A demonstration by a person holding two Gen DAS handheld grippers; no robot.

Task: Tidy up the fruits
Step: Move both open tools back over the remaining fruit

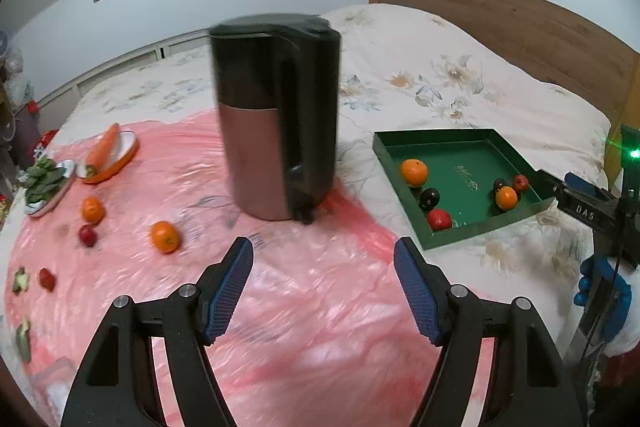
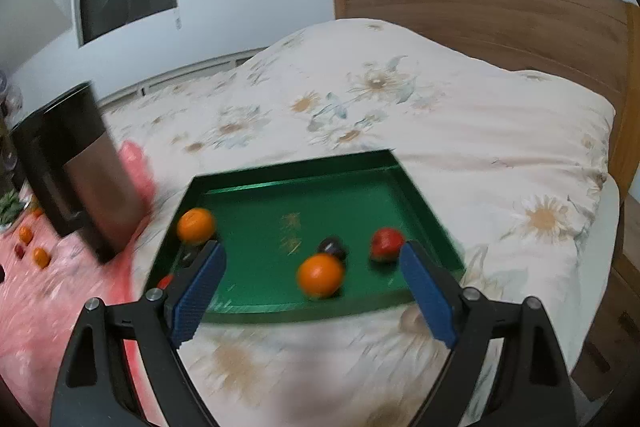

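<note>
A green tray (image 1: 476,143) (image 2: 248,183) lies on the bed and holds several fruits: oranges (image 1: 414,171) (image 2: 321,275), dark plums (image 1: 429,198) (image 2: 333,247) and red fruits (image 1: 439,219) (image 2: 386,243). On the pink plastic sheet (image 1: 304,299) lie two more oranges (image 1: 165,236) (image 1: 93,209) and small red fruits (image 1: 87,235). My left gripper (image 1: 323,291) is open and empty above the sheet. My right gripper (image 2: 312,291) is open and empty just above the tray's near edge; it also shows in the left wrist view (image 1: 584,195).
A tall black and copper kettle (image 1: 276,115) (image 2: 80,167) stands on the sheet between the loose fruit and the tray. A carrot in an orange-rimmed dish (image 1: 108,153) and a plate of greens (image 1: 44,187) sit far left. A wooden headboard (image 2: 500,23) is behind.
</note>
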